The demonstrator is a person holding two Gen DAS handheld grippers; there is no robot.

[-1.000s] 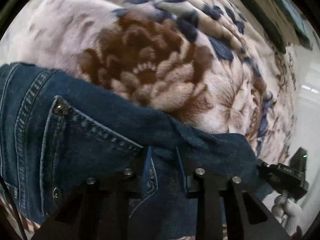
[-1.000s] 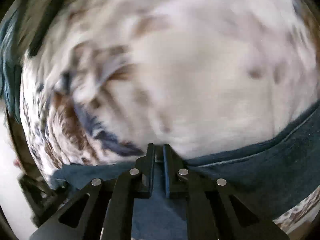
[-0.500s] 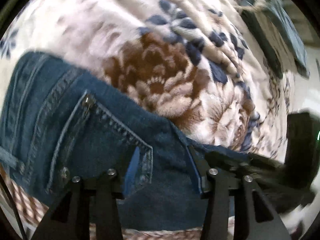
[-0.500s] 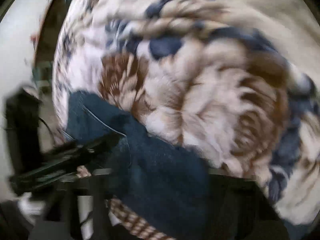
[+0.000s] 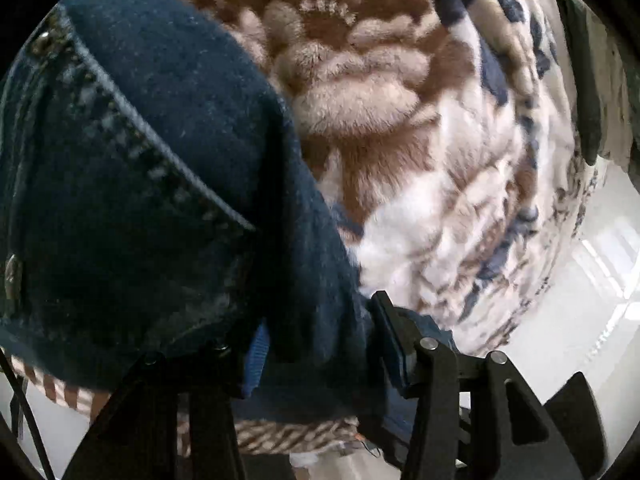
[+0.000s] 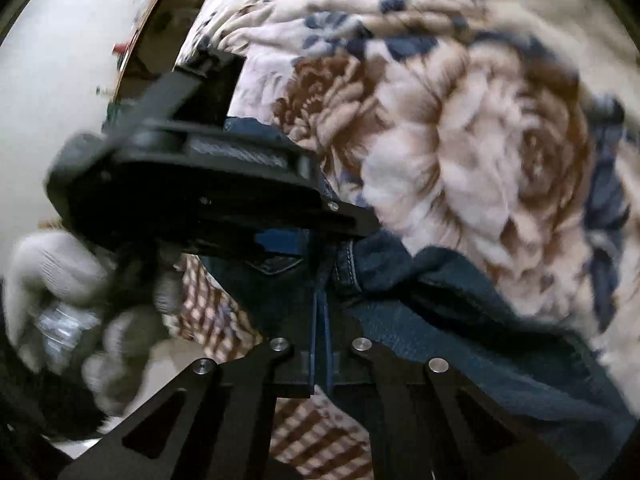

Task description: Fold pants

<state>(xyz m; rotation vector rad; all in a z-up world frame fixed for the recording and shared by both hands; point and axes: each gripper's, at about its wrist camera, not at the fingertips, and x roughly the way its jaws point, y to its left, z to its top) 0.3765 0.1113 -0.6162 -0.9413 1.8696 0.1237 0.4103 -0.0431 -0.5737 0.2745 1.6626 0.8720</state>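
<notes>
Dark blue jeans (image 5: pixel 160 168) lie on a flowered fleece blanket (image 5: pixel 420 128), a stitched pocket seam and rivets showing. My left gripper (image 5: pixel 320 340) is open, its jaws wide apart with denim between them near the waist. In the right wrist view the jeans (image 6: pixel 460 320) drape from the lower middle to the right. My right gripper (image 6: pixel 320 312) is shut on a denim edge. The left gripper (image 6: pixel 208 184) and a white-gloved hand (image 6: pixel 52 280) sit close at its left.
A brown-and-white checked cloth (image 6: pixel 208 304) shows under the blanket's near edge, also in the left wrist view (image 5: pixel 288 436). Pale floor (image 5: pixel 580 320) lies beyond the edge. A dark wooden frame (image 6: pixel 152 40) stands at the far left.
My left gripper has opened wider and moved in close over the jeans. My right gripper has swung toward the left one and is shut again on denim after blurring past.
</notes>
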